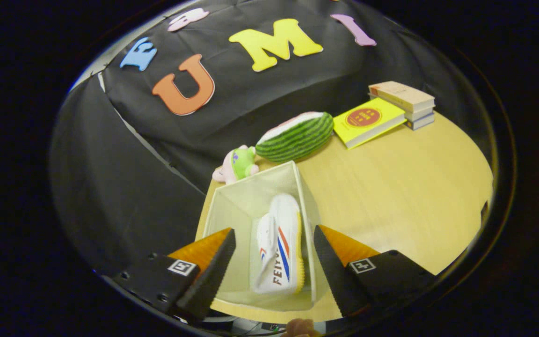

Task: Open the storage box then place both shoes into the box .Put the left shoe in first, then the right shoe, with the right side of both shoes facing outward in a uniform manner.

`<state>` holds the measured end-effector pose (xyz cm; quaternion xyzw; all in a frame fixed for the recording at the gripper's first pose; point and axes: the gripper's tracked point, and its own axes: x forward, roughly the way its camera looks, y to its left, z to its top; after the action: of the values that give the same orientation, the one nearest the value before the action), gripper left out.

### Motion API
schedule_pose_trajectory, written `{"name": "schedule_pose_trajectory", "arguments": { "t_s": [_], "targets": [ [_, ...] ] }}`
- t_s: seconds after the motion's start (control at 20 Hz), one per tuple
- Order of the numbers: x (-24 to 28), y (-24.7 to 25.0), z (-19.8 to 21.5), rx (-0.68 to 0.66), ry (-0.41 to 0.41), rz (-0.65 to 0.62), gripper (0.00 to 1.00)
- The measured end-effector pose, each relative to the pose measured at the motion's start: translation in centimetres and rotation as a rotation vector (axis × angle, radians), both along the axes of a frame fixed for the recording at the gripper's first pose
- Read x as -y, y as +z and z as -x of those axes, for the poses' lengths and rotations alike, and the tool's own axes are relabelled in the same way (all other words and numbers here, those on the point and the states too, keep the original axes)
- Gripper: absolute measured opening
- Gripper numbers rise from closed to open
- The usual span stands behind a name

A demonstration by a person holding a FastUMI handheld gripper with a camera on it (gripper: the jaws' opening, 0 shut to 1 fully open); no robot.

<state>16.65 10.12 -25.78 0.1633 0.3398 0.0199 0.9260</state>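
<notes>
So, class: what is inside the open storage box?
Inside the storage box, white shoes with red and blue stripes stand on edge against its right wall. They overlap, so how many is unclear. The open gripper hovers above, touching nothing.

From my remote seat, the two white canvas shoes [279, 243] lie so close inside the pale fabric storage box [251, 196] that I cannot tell where one ends and the other begins. The box's near left corner is hidden behind one finger of the gripper [274, 262], whose jaws stand wide apart. A small green and pink plush toy [236, 164] is partly covered by the box's far rim. The light wooden desk [391, 187] is cut off on its right side.
</notes>
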Motion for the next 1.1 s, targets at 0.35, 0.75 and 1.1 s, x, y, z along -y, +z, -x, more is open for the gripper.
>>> {"name": "schedule_pose_trajectory", "arguments": {
  "t_s": [0.35,0.75,1.1],
  "targets": [
    [4.0,10.2,2.7,0.301,-0.018,0.196,1.0],
    [9.2,17.5,6.1,0.468,-0.08,0.263,1.0],
    [13.3,20.4,8.6,0.512,-0.114,0.285,1.0]
  ]
}}
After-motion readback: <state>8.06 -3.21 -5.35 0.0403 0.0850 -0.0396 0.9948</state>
